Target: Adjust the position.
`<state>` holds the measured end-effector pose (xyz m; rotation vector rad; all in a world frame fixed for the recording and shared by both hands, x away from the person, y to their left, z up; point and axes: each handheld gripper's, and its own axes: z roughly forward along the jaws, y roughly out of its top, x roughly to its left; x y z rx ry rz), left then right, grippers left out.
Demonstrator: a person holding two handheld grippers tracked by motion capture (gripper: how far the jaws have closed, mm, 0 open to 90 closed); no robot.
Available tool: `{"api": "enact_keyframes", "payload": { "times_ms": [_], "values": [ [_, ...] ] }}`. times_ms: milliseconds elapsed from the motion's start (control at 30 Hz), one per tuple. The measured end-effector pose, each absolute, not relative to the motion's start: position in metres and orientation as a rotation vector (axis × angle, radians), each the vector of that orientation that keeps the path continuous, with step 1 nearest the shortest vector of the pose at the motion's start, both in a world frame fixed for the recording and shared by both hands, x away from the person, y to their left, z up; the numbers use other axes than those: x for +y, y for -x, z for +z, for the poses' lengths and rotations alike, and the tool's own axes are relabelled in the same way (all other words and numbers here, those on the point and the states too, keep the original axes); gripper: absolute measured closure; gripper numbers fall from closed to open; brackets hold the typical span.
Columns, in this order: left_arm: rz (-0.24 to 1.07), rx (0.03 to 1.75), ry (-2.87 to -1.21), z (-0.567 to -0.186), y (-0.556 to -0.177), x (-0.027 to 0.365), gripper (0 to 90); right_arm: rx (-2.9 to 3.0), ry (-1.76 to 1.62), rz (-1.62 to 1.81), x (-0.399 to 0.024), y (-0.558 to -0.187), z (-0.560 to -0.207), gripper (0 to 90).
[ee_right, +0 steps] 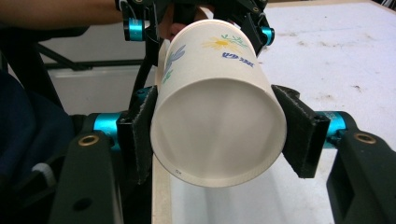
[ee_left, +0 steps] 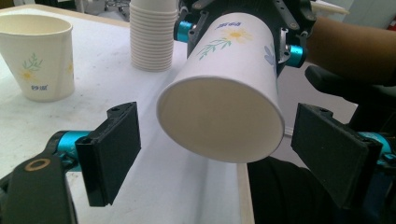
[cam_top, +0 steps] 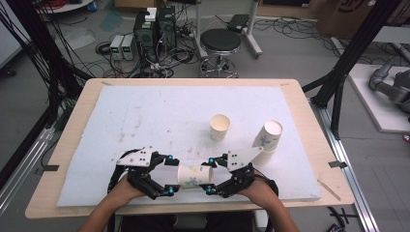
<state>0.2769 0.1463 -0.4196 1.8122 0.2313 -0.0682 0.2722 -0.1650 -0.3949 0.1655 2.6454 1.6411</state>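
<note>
White-padded surface (cam_top: 145, 116), wood rim showing. Stack of paper cups (cam_top: 267, 140) far right; single upright cup (cam_top: 219, 127) beside it, apart. Flowered paper cup (cam_top: 195, 175) lies sideways at near edge, between both grippers. Right gripper (cam_top: 211, 175) clamps its sides. Left gripper (cam_top: 168, 174) gapes, pads (ee_left: 116, 149) clear of cup.

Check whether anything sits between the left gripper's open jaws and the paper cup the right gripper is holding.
Nothing visible does. The paper cup lies sideways, clamped by the right gripper. The left gripper has its jaws open on either side of the cup's other end, with only bare gaps between pads and cup wall. The stack of cups stands farther back.
</note>
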Motion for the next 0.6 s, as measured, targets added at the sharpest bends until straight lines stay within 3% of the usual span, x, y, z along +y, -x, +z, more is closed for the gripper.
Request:
{"api": "enact_keyframes", "payload": {
  "times_ms": [600],
  "values": [
    [-0.084,0.199,-1.772,-0.421,-0.276,0.133,15.4,2.622,-0.154,1.735,-0.167,-0.271,-0.396,36.9]
  ]
}}
